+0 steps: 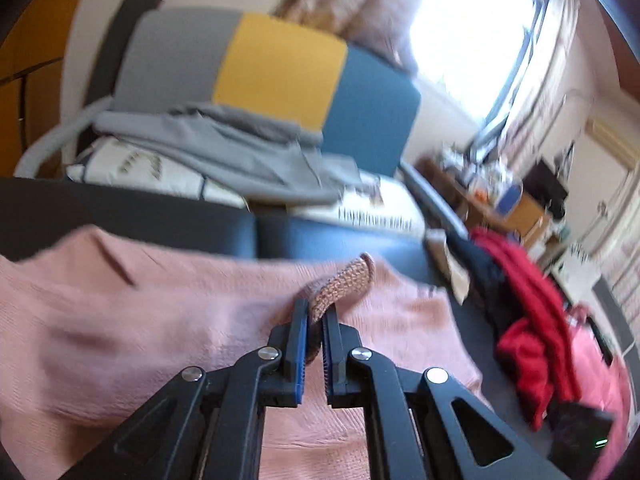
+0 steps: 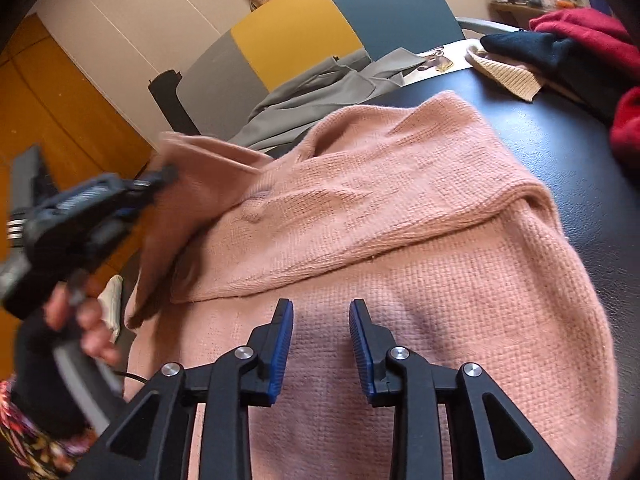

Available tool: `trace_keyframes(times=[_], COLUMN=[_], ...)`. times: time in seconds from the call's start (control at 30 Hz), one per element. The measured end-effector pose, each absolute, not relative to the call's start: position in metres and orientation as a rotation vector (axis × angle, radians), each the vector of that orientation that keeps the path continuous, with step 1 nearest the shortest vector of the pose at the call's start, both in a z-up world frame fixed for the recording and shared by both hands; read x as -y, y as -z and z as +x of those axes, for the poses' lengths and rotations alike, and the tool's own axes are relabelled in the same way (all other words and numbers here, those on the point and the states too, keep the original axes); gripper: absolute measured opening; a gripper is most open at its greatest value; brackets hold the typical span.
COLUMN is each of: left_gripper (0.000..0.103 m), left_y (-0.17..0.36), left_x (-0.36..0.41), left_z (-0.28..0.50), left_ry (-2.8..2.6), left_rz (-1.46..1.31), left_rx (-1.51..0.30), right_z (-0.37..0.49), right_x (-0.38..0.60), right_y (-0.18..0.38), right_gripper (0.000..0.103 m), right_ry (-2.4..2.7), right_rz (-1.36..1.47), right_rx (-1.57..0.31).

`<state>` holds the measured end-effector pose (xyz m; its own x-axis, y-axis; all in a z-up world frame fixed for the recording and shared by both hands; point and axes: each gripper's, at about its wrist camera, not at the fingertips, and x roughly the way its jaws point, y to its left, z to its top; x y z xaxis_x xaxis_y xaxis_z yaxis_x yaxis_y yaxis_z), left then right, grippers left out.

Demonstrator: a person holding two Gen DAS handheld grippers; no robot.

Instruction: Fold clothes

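A pink knit sweater (image 1: 160, 300) (image 2: 400, 220) lies spread on a dark table (image 2: 540, 120), with one part folded over its middle. My left gripper (image 1: 316, 308) is shut on the sweater's ribbed edge (image 1: 348, 280), which sticks up past the fingertips. In the right wrist view the left gripper (image 2: 160, 176) is blurred at the left and lifts a flap of pink cloth off the table's edge. My right gripper (image 2: 320, 304) hovers open just above the near part of the sweater, with nothing between its blue pads (image 2: 280, 344).
Red (image 2: 580, 28), dark navy (image 2: 528, 46) and beige knit (image 2: 504, 72) clothes are piled at the table's far right. A grey garment (image 2: 320, 84) lies on a cushion behind the table, before a grey, yellow and blue panelled backrest (image 1: 280, 68). A person's hand (image 2: 92, 332) holds the left gripper.
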<state>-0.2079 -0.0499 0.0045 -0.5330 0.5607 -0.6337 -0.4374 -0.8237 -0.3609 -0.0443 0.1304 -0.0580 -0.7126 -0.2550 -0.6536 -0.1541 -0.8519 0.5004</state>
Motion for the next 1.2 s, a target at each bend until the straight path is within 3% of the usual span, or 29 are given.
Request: trace_keyframes(times=[0.07,0.17,0.47,0.73,0.8,0.87,0.93,1.07,1.2], left_gripper=[0.019,0.023,0.024,0.024,0.024,0.024,0.024,0.024,0.024], left_y=[0.013,0.022,0.023,0.064,0.068,0.066,0.063,0.071,0.078], left_x=[0.042,0.060,0.214,0.287,0.287,0.285,0.277,0.273,0.279], left_z=[-0.211,-0.203,-0.194,-0.211,-0.214,-0.213,-0.213,-0.218,-0.221], left_ry=[-2.256,-2.159,-2.453,-2.620,-2.611,-2.602,-2.589,-2.550,-2.515], left_rz=[-1.088,-1.062,-0.932,-1.069,-1.087,-1.069,-1.052,-1.106,-1.130], left_rx=[0.237,0.316,0.481,0.693,0.704,0.685,0.642,0.635,0.697], right_z=[-0.045,-0.049,-0.101,-0.168,-0.176,-0.179,-0.177,-0.169,-0.178], right_x=[-0.130,-0.130,-0.136,-0.107,-0.094,-0.083,-0.083,-0.105,-0.116], right_y=[0.058,0.058,0.046,0.055,0.054,0.045,0.028,0.006,0.032], right_gripper=[0.033,0.039,0.058,0.059,0.052,0.008,0.006,0.006,0.006], right_ry=[2.716,2.687,2.575,2.658,2.693,2.724,2.765,2.864,2.796], right_rz=[1.160,1.153,1.100,1.257,1.301,1.312,1.263,1.170,1.285], right_rx=[0.836,0.850,0.999,0.783,0.659,0.484,0.378,0.406,0.408])
